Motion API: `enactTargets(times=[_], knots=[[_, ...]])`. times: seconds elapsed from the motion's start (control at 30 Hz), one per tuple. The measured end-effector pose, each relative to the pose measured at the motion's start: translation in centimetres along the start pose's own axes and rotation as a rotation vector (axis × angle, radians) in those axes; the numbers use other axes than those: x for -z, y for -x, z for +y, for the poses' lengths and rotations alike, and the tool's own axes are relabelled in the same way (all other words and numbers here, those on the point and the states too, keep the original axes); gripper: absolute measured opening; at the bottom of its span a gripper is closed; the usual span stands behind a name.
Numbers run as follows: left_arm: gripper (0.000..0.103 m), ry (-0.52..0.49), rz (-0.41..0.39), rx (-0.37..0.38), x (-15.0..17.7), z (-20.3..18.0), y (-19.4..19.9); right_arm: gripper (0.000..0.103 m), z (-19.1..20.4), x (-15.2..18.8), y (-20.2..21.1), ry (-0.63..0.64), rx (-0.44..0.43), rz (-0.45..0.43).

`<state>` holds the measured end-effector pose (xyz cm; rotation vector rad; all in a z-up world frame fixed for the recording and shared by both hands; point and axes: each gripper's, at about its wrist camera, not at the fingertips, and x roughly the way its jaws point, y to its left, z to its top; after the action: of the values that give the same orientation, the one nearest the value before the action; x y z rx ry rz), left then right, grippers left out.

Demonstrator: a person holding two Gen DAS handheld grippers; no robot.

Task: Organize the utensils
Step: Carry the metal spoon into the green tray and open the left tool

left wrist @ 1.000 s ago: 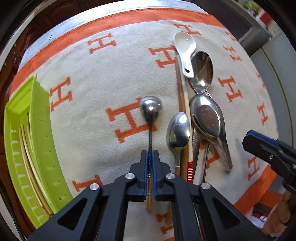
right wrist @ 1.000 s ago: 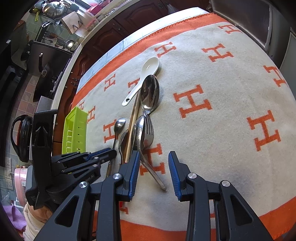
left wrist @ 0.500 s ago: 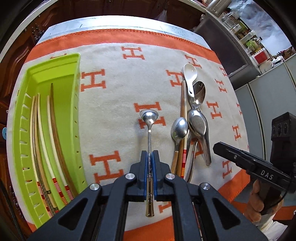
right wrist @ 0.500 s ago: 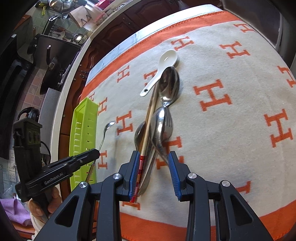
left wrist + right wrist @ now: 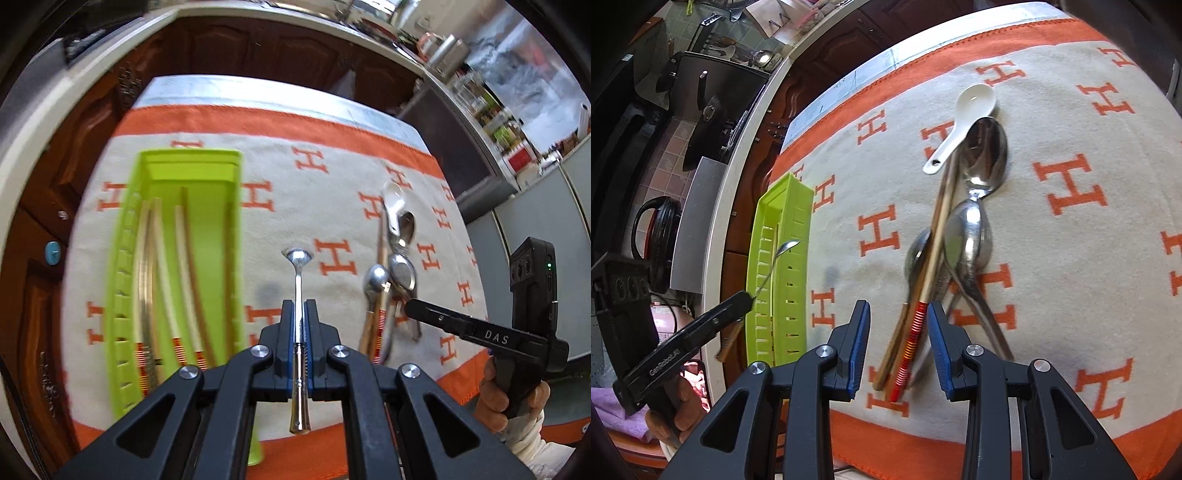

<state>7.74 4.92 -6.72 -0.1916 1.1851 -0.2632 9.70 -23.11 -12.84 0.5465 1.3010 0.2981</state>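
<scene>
Left wrist view: the lower handle of the small metal spoon (image 5: 298, 295) is partly hidden between the fingers of the left gripper (image 5: 299, 332), which are clamped narrowly on it; its bowl is held clear above the cloth (image 5: 295, 206). The green tray (image 5: 236, 229) is blurred, and its near end is cut off behind the gripper body; chopsticks (image 5: 184, 277) are seen lying lengthwise inside it. The heap of utensils (image 5: 391, 280) is partly covered by the right gripper's finger.

In the right wrist view, the right gripper (image 5: 897, 350) is seen half open, with the red-banded chopstick (image 5: 916, 317) between its blue pads; whether the pads touch it cannot be told. The handles of the heaped spoons are overlapped and hard to separate. Bare cloth lies between tray and heap, and the tray is set near the table's edge.
</scene>
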Motion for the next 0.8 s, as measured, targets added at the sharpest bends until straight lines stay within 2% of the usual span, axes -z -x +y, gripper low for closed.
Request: enactTargets(times=[0.13,0.23,0.37,0.47,0.67,0.73,0.8], knots=[[0.0,0.054,-0.047,-0.088,0.7,3.5,1.1,0.028,0.6,-0.9,-1.8,-0.006,-0.004,0.029],[0.0,0.095,-0.047,-0.165,1.6,6.2,0.5,0.027,0.9,-1.3,-3.2,-0.011,0.007,0.051],[0.0,0.138,0.006,-0.183,3.0,8.7,-1.3,0.026,1.2,-1.7,-4.7,-0.017,0.031,0.068],[0.004,0.132,0.002,-0.182,3.7,8.8,-1.8,0.026,1.5,-1.9,-5.4,-0.017,0.052,0.073],[0.033,0.038,-0.029,-0.183,3.6,6.8,-1.8,0.025,1.9,-2.3,-6.2,-0.026,0.086,0.079],[0.048,0.004,-0.037,-0.191,3.5,6.1,-1.7,0.025,2.0,-2.3,-6.1,-0.026,0.093,0.08],[0.051,-0.033,-0.042,-0.209,3.3,5.6,-1.9,0.025,1.9,-2.2,-6.0,-0.03,0.093,0.079]])
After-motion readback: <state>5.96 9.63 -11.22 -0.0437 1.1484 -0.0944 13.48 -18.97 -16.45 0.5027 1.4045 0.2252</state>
